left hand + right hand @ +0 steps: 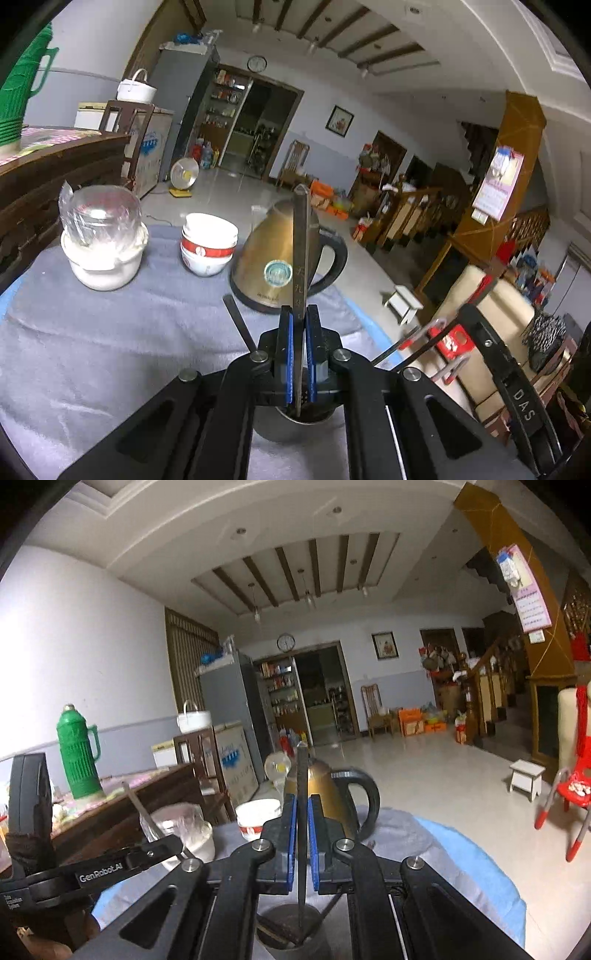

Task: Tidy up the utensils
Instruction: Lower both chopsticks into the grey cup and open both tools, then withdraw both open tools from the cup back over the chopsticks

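Observation:
My left gripper is shut on a flat metal utensil handle that stands upright; its lower end reaches into a steel cup below the fingers. My right gripper is shut on a dark thin utensil, also upright, with its lower end inside the utensil cup, which holds other dark sticks. The left gripper shows at the left of the right wrist view with its metal handle slanting up. A loose dark stick leans left of the left fingers.
On the grey cloth stand a gold electric kettle, stacked red and white bowls and a white jar under a clear cover. A wooden table with a green thermos is at the left. A red chair stands on the floor at right.

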A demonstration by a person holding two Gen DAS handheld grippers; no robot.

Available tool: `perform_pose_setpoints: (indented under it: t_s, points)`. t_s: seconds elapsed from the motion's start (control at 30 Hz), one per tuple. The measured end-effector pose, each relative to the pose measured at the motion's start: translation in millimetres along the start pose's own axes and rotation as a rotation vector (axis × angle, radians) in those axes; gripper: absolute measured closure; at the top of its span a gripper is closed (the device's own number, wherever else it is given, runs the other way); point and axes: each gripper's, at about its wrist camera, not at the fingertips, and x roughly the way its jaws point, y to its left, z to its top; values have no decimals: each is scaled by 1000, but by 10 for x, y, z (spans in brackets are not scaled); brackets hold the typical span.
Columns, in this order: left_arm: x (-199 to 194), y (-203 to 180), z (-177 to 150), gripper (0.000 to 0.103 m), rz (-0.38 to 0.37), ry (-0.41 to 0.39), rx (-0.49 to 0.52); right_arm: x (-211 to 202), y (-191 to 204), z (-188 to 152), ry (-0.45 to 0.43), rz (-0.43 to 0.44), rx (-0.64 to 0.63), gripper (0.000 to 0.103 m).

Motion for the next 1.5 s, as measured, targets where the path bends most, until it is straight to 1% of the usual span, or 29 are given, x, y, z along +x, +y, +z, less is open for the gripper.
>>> perform_pose_setpoints:
  t_s: [0.23, 0.27, 0.33, 0.37, 0.4, 0.47, 0.5, 0.53, 0.57, 0.63, 0.7, 0.73, 0.77, 0.8, 0.87, 1.0, 1.1, 1.2, 1.33, 1.5]
  points:
    - [120, 8, -100, 96, 7, 75, 27, 171, -57, -192, 102, 1, 1, 96]
    - [116, 17, -110, 95, 13, 93, 22, 200, -57, -198, 116, -5, -4, 96]
    - [68, 49, -95, 72, 27, 122, 1, 229, -43, -194, 147, -23, -9, 95]
    - [24, 76, -77, 50, 26, 121, -12, 211, -38, -176, 156, -39, -16, 94]
    - [-89, 114, -59, 40, 29, 93, -29, 167, -39, -150, 149, -51, -22, 88]
    - [-351, 177, -40, 37, 47, 22, -36, 43, -20, -84, 117, -69, -18, 54]
    - [-504, 222, -36, 36, 55, 1, -32, -27, -11, -50, 94, -70, -12, 22]
    - [-632, 275, -47, 36, 61, -13, -33, -143, -6, -28, 61, -76, -9, 18]
    - [-742, 331, -67, 35, 69, -29, -35, -259, -2, -9, 37, -87, -10, 18]
    - [-1009, 505, -152, 29, 113, -63, -50, -456, -2, -24, 21, -88, 3, 18]
    - [-1172, 695, -284, 21, 171, -74, -62, -587, 12, -112, 36, -61, 16, 18]
    - [-1219, 806, -364, 20, 216, -63, -67, -611, 34, -173, 58, -46, 12, 18]
    - [-1239, 933, -485, 20, 271, -32, -73, -623, 75, -293, 102, -33, -3, 18]
    - [-1226, 1031, -574, 20, 301, -2, -78, -613, 109, -380, 137, -26, -14, 18]
    - [-1166, 1227, -801, 20, 366, 78, -94, -534, 165, -635, 238, 6, -28, 18]
    - [-1038, 1463, -1171, 20, 441, 227, -104, -310, 261, -1179, 460, 58, -24, 18]
    - [-934, 1506, -1414, 20, 482, 312, -65, -172, 294, -1506, 586, 75, -21, 19]
    - [-825, 1474, -1516, 20, 508, 371, -14, -77, 293, -1731, 669, 81, -12, 19]
    - [-771, 1463, -1554, 20, 518, 400, -4, 4, 290, -1863, 724, 68, -27, 19]
    - [-665, 1477, -1593, 20, 514, 447, -6, 69, 303, -1883, 744, 46, -52, 19]
